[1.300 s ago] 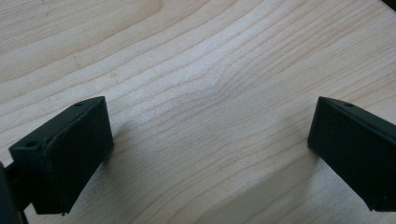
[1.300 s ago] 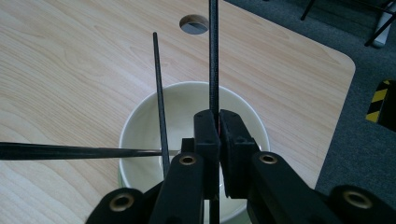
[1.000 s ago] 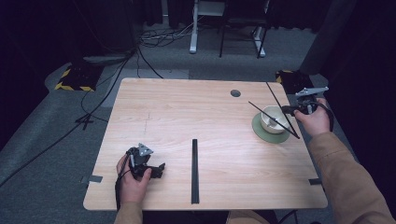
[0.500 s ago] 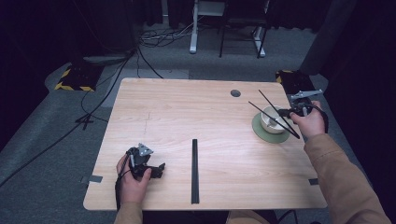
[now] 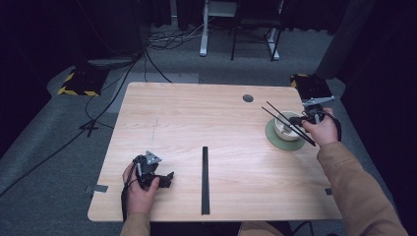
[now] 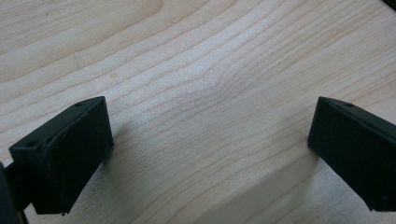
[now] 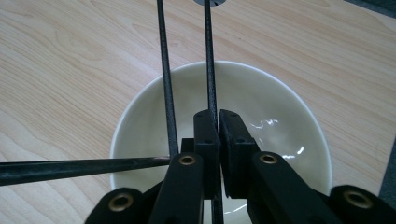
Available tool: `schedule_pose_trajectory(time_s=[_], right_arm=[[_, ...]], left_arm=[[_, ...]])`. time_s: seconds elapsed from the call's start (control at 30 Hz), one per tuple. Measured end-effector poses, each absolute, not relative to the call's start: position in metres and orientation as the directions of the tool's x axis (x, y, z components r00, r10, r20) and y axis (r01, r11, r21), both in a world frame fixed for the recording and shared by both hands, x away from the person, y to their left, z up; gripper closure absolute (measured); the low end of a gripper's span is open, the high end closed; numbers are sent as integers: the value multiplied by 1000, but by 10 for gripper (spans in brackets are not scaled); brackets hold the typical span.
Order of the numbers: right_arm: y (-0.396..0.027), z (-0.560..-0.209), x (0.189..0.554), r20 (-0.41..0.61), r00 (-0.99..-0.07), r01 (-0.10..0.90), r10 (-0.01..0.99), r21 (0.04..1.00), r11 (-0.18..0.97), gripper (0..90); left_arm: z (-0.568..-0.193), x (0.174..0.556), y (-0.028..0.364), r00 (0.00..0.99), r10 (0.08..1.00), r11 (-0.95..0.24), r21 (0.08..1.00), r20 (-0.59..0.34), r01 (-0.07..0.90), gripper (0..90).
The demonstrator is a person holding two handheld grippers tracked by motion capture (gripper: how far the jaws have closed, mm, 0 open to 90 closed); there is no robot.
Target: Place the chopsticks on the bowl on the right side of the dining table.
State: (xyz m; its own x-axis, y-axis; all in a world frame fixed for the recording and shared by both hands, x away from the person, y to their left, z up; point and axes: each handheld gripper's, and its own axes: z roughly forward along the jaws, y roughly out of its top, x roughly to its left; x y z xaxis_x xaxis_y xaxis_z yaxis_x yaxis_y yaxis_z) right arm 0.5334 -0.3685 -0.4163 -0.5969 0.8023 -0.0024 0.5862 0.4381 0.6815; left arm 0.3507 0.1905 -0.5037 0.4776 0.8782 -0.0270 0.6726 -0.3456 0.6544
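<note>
A white bowl [image 5: 284, 132] stands on a green saucer [image 5: 274, 140] at the table's right side. Just over the bowl's right rim my right gripper [image 5: 298, 120] is shut on a black chopstick [image 7: 208, 56], pinched between its pads above the bowl [image 7: 280, 121]. A second chopstick [image 7: 163, 70] runs close beside it, left of the jaws. Both chopsticks [image 5: 275, 114] point up-left across the bowl. Near the front left, my left gripper [image 5: 168, 179] rests on the wooden table [image 5: 196, 123]. Its jaws [image 6: 210, 144] stand wide open over bare wood.
A flat black strip [image 5: 204, 179] lies along the table's middle, reaching the front edge. A round cable hole [image 5: 248, 98] sits near the far edge. Cables, a chair and a desk leg stand on the floor beyond the table.
The right hand has shifted slightly left toward the bowl, and the two chopsticks now lie closer to parallel. The left hand has stayed put.
</note>
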Motion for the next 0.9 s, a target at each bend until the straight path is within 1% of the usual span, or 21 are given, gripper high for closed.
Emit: schedule_pose_trajectory(time_s=[0.07, 0.27, 0.63, 0.77, 0.8, 0.87, 0.9], right_arm=[[-368, -417, 533, 16, -599, 592, 800, 682, 429, 863], [-367, -417, 531, 41, -597, 594, 801, 694, 408, 814], [-368, -417, 524, 80, -609, 599, 789, 699, 391, 811], [-370, -414, 520, 86, -602, 592, 794, 715, 372, 790], [-371, -413, 518, 80, -606, 583, 791, 721, 374, 782], [-373, -408, 511, 79, -605, 573, 792, 734, 364, 715], [-373, -408, 511, 79, -605, 573, 792, 734, 364, 715]], left_arm=[[-504, 351, 191, 478, 878, -346, 653, -28, 674, 2], [-504, 351, 191, 477, 878, -346, 653, -26, 673, 2], [-504, 351, 191, 478, 878, -346, 653, -27, 674, 2], [-503, 351, 191, 478, 878, -347, 653, -27, 673, 2], [-504, 351, 191, 478, 878, -346, 653, -28, 674, 2], [-504, 351, 191, 477, 878, -346, 653, -27, 673, 2], [-504, 351, 191, 477, 878, -346, 653, -27, 673, 2]])
